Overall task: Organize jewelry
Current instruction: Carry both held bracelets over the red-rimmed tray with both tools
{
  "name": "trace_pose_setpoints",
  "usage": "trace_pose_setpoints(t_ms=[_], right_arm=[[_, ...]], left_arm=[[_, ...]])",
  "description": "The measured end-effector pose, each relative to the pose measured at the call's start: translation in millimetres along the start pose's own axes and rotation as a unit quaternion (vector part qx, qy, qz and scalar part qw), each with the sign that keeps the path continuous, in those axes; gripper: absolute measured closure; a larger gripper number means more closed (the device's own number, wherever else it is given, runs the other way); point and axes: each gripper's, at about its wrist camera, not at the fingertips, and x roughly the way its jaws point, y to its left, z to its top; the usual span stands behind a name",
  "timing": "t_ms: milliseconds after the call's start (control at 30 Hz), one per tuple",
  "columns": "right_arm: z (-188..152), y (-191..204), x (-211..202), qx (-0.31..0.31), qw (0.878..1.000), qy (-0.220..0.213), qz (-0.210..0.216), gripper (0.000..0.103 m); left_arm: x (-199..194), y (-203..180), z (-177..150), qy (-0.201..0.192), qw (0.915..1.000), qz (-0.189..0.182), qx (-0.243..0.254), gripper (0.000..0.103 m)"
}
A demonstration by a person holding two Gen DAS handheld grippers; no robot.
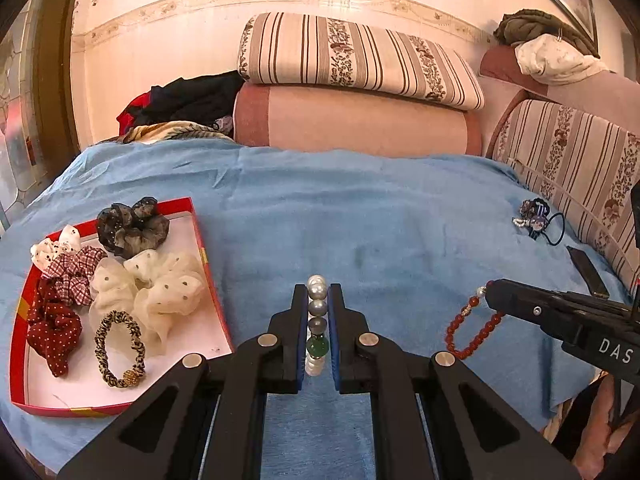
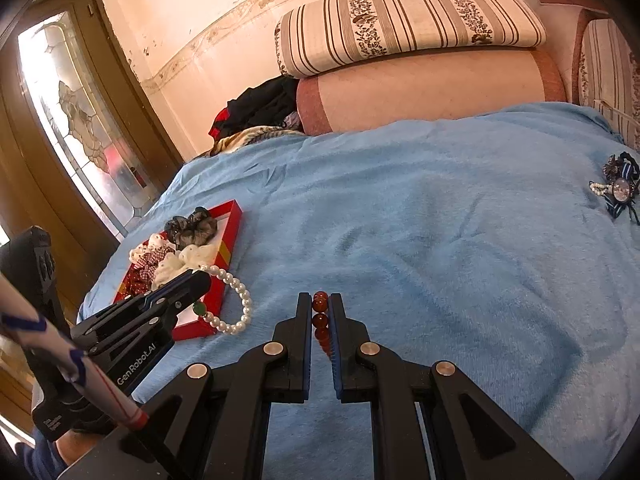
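Blue terry cloth (image 1: pixel 360 208) covers the bed under both tools. The red box (image 1: pixel 200 236) of scrunchies (image 1: pixel 160 284) lies to the left of the left gripper (image 1: pixel 318 312) and a little ahead of its tips — far nearer to it than to the right gripper (image 2: pixel 320 320). The left fingers are clamped on the pearl bracelet (image 2: pixel 236 304), its loop hanging edge-on along them. The right fingers pinch the red bead bracelet (image 1: pixel 468 328) the same way — likely waiting its turn. More trinkets (image 2: pixel 618 188) lie well ahead to the right.
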Motion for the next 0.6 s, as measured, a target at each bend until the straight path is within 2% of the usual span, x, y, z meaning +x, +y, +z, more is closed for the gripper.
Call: trace_pose_setpoints(t_ms=[400,600], right_arm=[[7,38,-2,-0.029,1.000,0.003,0.001,0.094],[13,61,6,-0.048,0.999,0.007,0.009,0.094]], left_arm=[[-17,25,6,-0.019,0.9995,0.001,-0.025,0.094],[-27,50,7,-0.029,0.9983,0.009,-0.049,0.094]])
